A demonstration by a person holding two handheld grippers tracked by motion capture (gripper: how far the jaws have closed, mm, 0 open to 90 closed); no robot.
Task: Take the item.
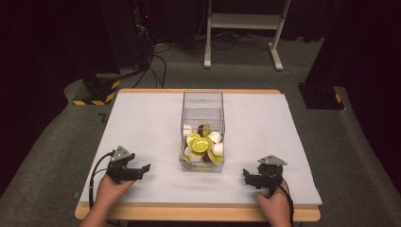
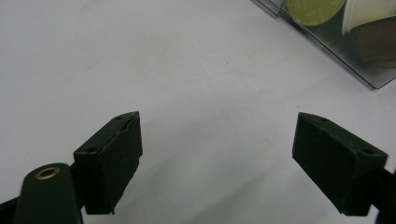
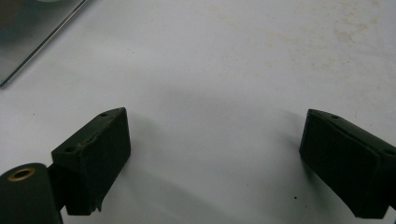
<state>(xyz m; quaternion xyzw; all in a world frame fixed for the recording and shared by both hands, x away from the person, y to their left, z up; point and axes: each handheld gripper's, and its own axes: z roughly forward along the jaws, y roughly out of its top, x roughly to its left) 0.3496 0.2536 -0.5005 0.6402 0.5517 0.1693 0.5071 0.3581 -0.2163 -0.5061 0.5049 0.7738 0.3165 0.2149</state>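
Right now both tools rest low at the near edge of the white table (image 1: pixel 142 123), jaws spread wide and empty: the left gripper (image 1: pixel 140 172) and right gripper (image 1: pixel 249 177) flank the clear plastic box (image 1: pixel 203 100) of yellow-lidded and white capsules (image 1: pixel 201 144), which stands mid-table between them. Best to approach from above the open top, squarely, so the box doesn't slide.

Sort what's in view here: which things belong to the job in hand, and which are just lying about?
Part of the job:
- clear box, standing mid-table
- capsules piled inside it, yellow-lidded, white and brown
- left gripper, open, on the table
- right gripper, open, on the table

Just lying about:
- white frame on the floor behind the table
- cables on the floor
- striped base
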